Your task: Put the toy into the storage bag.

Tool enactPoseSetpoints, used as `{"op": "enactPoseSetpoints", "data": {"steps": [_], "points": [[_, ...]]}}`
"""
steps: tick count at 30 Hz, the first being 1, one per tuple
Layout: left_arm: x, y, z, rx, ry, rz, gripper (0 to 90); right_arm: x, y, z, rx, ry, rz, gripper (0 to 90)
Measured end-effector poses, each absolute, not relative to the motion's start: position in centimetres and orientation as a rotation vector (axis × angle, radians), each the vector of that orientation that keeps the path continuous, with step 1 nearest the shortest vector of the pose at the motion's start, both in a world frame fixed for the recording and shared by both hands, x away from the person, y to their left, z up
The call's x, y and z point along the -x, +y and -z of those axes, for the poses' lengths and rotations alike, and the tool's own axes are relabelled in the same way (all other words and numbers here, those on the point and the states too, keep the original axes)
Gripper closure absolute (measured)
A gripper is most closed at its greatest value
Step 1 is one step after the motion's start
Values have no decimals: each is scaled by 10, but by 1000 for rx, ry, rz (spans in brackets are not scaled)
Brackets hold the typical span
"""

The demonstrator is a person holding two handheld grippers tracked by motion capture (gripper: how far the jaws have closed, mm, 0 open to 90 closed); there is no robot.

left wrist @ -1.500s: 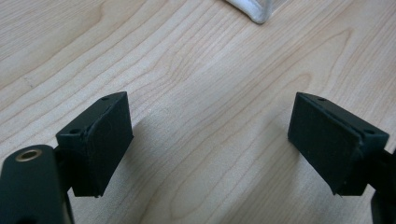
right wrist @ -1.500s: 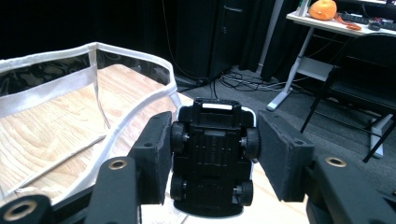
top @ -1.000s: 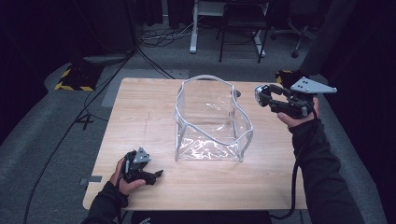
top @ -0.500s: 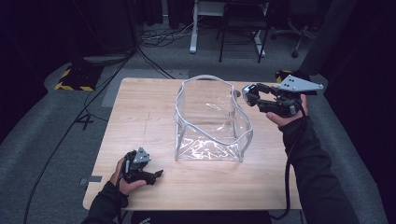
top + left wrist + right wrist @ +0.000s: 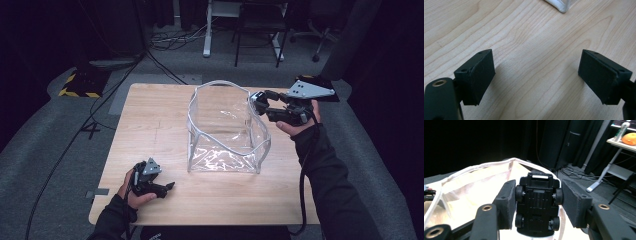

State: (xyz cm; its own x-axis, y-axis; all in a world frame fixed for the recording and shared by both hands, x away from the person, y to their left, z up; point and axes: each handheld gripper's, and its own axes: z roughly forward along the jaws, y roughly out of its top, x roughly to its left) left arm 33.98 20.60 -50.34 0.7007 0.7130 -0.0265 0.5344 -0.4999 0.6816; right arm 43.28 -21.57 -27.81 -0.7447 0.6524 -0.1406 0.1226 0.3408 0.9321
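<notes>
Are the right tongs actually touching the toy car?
Touching: in the right gripper view, both pads of the right tongs press the toy car at its wheels.

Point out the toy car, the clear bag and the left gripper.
toy car [image 5: 537, 203], right gripper view, underside between the wheels.
clear bag [image 5: 223, 152], high view, front wall.
left gripper [image 5: 166, 189], high view, between the fingertips.
</notes>
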Motion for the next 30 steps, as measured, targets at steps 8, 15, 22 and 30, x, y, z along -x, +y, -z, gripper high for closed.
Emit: {"op": "enactPoseSetpoints", "data": {"steps": [8, 15, 22, 30], "points": [[-340, 206, 503, -2225, 947, -338, 141, -435, -204, 280, -651, 2147, -1378, 476], [-340, 206, 503, -2225, 947, -338, 141, -438, -193, 283, -641, 2170, -1349, 476], [-340, 206, 503, -2230, 946, -338, 141, -440, -183, 288, -606, 2232, -1320, 475], [-340, 206, 503, -2234, 942, -341, 141, -442, -176, 295, -558, 2316, -1271, 474]]}}
